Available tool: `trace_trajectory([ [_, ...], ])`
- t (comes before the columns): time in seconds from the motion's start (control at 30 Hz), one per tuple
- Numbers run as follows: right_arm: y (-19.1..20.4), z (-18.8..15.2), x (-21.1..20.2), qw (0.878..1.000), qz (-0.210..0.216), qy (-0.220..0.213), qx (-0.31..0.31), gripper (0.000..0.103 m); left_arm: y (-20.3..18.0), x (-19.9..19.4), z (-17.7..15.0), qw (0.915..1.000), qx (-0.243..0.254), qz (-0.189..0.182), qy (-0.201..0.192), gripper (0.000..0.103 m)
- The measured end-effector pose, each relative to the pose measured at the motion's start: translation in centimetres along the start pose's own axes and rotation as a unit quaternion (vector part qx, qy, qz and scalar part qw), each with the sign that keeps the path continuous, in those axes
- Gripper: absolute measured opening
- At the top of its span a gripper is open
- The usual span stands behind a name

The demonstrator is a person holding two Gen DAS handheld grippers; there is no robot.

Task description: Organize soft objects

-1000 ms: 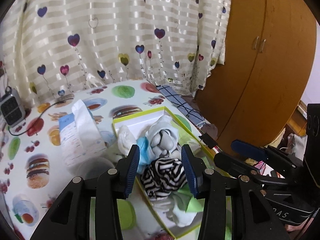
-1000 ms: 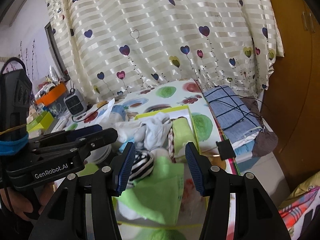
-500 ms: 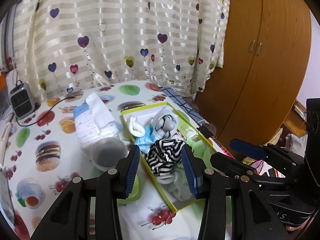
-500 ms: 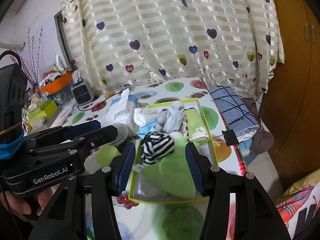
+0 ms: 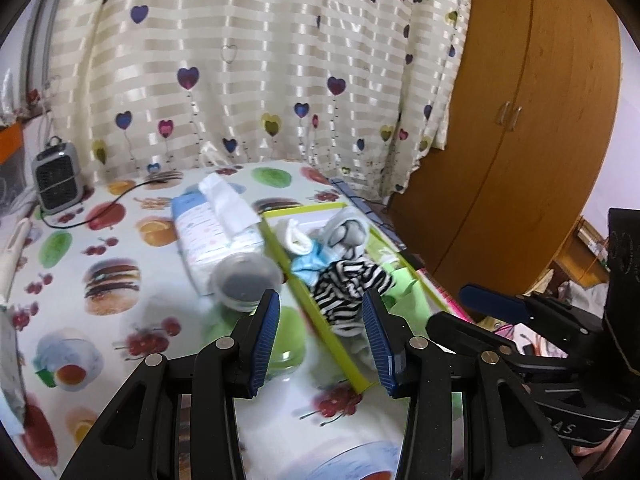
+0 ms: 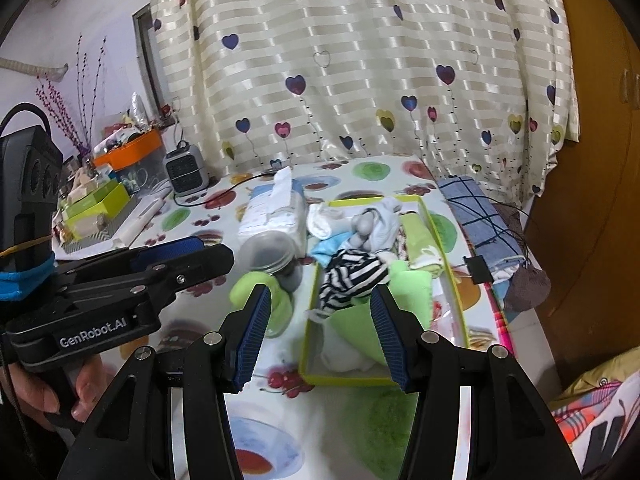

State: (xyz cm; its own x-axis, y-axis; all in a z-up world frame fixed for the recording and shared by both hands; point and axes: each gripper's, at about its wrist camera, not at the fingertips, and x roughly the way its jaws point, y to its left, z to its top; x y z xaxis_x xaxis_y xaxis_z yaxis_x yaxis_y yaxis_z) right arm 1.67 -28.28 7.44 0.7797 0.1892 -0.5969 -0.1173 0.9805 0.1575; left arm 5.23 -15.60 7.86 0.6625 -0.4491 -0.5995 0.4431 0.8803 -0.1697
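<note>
- Both my claws stood half open and held nothing: the left gripper [image 5: 320, 334] and the right gripper [image 6: 320, 330] hung above the table, short of the yellow-green box [image 6: 434, 240].
- Most soft things lay already inside this box: the striped black-and-white sock [image 6: 352, 276] in the middle, a grey-white sock bundle [image 6: 372, 226] behind it, a green cloth [image 6: 360, 328] at the near end.
- One green soft piece [image 6: 260, 292] lay outside, just beside the clear jar [image 6: 276, 254]. I judged it was the next thing to take.
- I judged I should come from above, close on a thick fold, and not push the jar or the tissue pack [image 5: 216, 228].
</note>
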Motion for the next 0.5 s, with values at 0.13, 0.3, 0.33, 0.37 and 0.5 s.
trace_trajectory([
  [0.13,1.1,-0.8,-0.2,1.000,0.000,0.007,-0.013,0.053,0.4,-0.3,-0.9,0.9998,0.001,0.019,0.005,0.042],
  [0.3,1.1,-1.9,-0.1,1.000,-0.009,0.022,-0.011,0.053,0.5,-0.2,-2.0,0.9995,0.000,0.029,0.017,0.042],
  [0.33,1.1,-2.0,-0.1,1.000,-0.012,0.024,-0.010,0.053,0.4,-0.2,-2.2,0.9994,0.001,0.030,0.018,0.042],
  [0.37,1.1,-2.2,-0.2,0.999,-0.016,0.027,-0.009,0.053,0.4,-0.2,-2.4,0.9994,0.002,0.029,0.019,0.042],
  [0.5,1.1,-2.8,-0.3,0.999,-0.026,0.034,-0.007,0.053,0.1,-0.1,-3.2,0.9993,0.004,0.023,0.029,0.042],
])
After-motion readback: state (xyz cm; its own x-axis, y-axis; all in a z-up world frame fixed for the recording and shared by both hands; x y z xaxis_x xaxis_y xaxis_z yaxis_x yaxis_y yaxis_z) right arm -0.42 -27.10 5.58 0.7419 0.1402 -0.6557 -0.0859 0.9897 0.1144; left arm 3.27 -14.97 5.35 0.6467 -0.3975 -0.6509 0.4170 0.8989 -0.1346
